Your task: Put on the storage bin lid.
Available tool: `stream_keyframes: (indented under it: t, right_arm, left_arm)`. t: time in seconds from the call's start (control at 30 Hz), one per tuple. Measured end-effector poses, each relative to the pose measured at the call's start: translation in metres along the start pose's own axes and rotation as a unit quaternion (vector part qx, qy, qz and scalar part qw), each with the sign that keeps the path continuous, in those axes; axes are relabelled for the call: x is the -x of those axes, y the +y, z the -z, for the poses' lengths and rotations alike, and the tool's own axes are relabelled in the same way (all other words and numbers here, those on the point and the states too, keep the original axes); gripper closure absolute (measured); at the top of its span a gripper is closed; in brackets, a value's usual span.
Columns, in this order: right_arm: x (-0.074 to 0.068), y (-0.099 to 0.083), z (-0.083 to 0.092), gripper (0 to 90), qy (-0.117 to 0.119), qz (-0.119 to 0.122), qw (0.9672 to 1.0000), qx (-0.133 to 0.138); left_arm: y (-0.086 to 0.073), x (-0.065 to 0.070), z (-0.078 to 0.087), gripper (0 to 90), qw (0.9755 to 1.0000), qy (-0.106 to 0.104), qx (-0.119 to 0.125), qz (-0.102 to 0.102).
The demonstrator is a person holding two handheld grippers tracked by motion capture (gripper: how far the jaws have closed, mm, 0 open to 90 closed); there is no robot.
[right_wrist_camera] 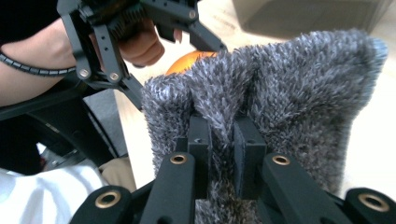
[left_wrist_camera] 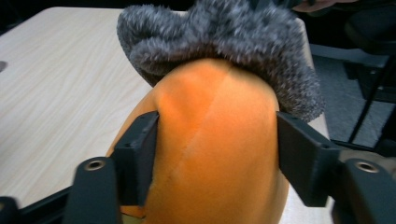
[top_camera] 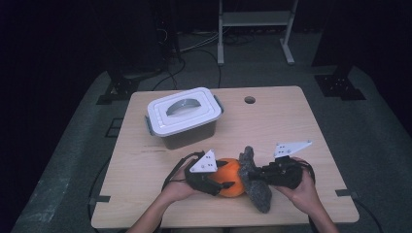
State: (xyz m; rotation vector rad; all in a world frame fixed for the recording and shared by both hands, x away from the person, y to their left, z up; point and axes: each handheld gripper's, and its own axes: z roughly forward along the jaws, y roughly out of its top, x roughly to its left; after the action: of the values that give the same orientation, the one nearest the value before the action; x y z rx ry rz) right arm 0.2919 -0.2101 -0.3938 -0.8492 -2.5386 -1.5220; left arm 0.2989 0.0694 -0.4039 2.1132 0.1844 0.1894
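Observation:
An orange soft ball (top_camera: 232, 171) lies near the table's front edge, with a grey fuzzy cloth (top_camera: 257, 191) draped against its right side. My left gripper (top_camera: 224, 181) reaches in from the left. In the left gripper view its two pads (left_wrist_camera: 142, 154) press on the sides of the orange ball (left_wrist_camera: 215, 140), and the grey cloth (left_wrist_camera: 224, 37) caps the ball's far end. My right gripper (top_camera: 252, 175) comes in from the right. In the right gripper view its jaws (right_wrist_camera: 223, 133) pinch a fold of the grey cloth (right_wrist_camera: 289, 88), and a sliver of the orange ball (right_wrist_camera: 187, 60) shows behind.
A grey plastic box with a white latched lid (top_camera: 184, 114) stands at the back left of the wooden table (top_camera: 291, 126). A small round hole (top_camera: 249, 100) sits near the table's far edge. Dark floor, cables and a stand's legs lie beyond.

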Motion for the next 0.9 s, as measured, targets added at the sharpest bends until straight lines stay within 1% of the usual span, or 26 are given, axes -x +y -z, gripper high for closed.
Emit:
stream_keyframes:
  t: [0.03,0.1,0.13,0.17,0.2,0.3,0.37,0.4,0.43,0.5,0.53,0.6,0.67,0.7,0.73,0.8,0.83,0.87,0.9]
  right_arm:
    - [0.001,-0.001,0.0,79.0,0.002,0.0,1.0,-0.007]
    - [0.001,-0.002,0.001,79.0,0.002,-0.002,0.9999,-0.011]
    - [0.002,-0.002,0.001,79.0,0.003,-0.003,0.9999,-0.014]
    - [0.003,-0.004,0.002,78.9,0.003,-0.004,0.9998,-0.019]
    - [0.003,-0.005,0.002,78.9,0.002,-0.006,0.9998,-0.021]
    - [0.007,-0.009,0.004,78.7,-0.003,-0.012,0.9994,-0.031]
    - [0.01,-0.012,0.006,78.5,-0.007,-0.019,0.9992,-0.035]
    - [0.012,-0.013,0.007,78.5,-0.01,-0.021,0.999,-0.037]
    - [0.013,-0.014,0.008,78.5,-0.012,-0.025,0.9988,-0.039]
    - [0.015,-0.016,0.008,78.5,-0.012,-0.03,0.9987,-0.04]
    - [0.015,-0.016,0.009,78.4,-0.012,-0.031,0.9987,-0.039]
    - [0.015,-0.016,0.009,78.4,-0.013,-0.03,0.9987,-0.04]
    - [0.015,-0.016,0.008,78.4,-0.012,-0.03,0.9986,-0.041]
    - [0.016,-0.016,0.008,78.3,-0.011,-0.031,0.9986,-0.041]
    - [0.016,-0.016,0.008,78.2,-0.01,-0.03,0.9986,-0.041]
    - [0.017,-0.016,0.007,78.1,-0.013,-0.032,0.9984,-0.044]
    - [0.018,-0.017,0.007,78.0,-0.016,-0.034,0.9982,-0.047]
    - [0.018,-0.017,0.007,78.0,-0.016,-0.034,0.9982,-0.047]
    - [0.018,-0.018,0.007,78.0,-0.015,-0.036,0.9981,-0.047]
  left_arm:
    - [0.0,-0.001,0.001,31.4,1.0,-0.004,0.004,0.006]
    - [0.001,-0.003,0.003,28.5,0.9998,-0.01,0.012,0.016]
    - [0.0,-0.004,0.003,28.4,0.9996,-0.017,0.012,0.018]
    - [0.0,-0.004,0.003,28.5,0.9996,-0.018,0.01,0.017]
    - [-0.001,-0.003,0.002,28.5,0.9995,-0.025,0.008,0.019]
    - [-0.001,0.0,-0.001,28.6,0.9983,-0.056,-0.001,0.015]
    - [-0.001,0.002,-0.001,28.9,0.9964,-0.084,-0.003,0.015]
    - [0.0,0.002,-0.001,29.5,0.9954,-0.095,-0.003,0.013]
    - [0.0,0.002,0.0,29.5,0.9951,-0.099,-0.003,0.01]
    - [0.001,0.001,0.001,29.1,0.9966,-0.082,0.003,0.011]
    - [0.001,0.0,0.001,27.7,0.9978,-0.065,0.003,0.013]
    - [0.0,-0.003,0.001,26.9,0.9984,-0.053,-0.001,0.018]
    - [-0.003,-0.003,-0.001,26.9,0.9977,-0.063,-0.004,0.026]
    - [-0.004,-0.003,-0.001,26.9,0.9973,-0.068,-0.007,0.025]
    - [-0.004,-0.002,-0.002,27.0,0.9962,-0.082,-0.013,0.025]
    - [-0.004,0.0,-0.002,27.1,0.9944,-0.102,-0.017,0.021]
    - [-0.003,0.0,-0.002,27.1,0.9938,-0.108,-0.016,0.023]
    - [-0.003,0.0,-0.002,27.3,0.9938,-0.108,-0.016,0.023]
    - [-0.003,0.0,-0.001,27.3,0.9924,-0.12,-0.015,0.023]
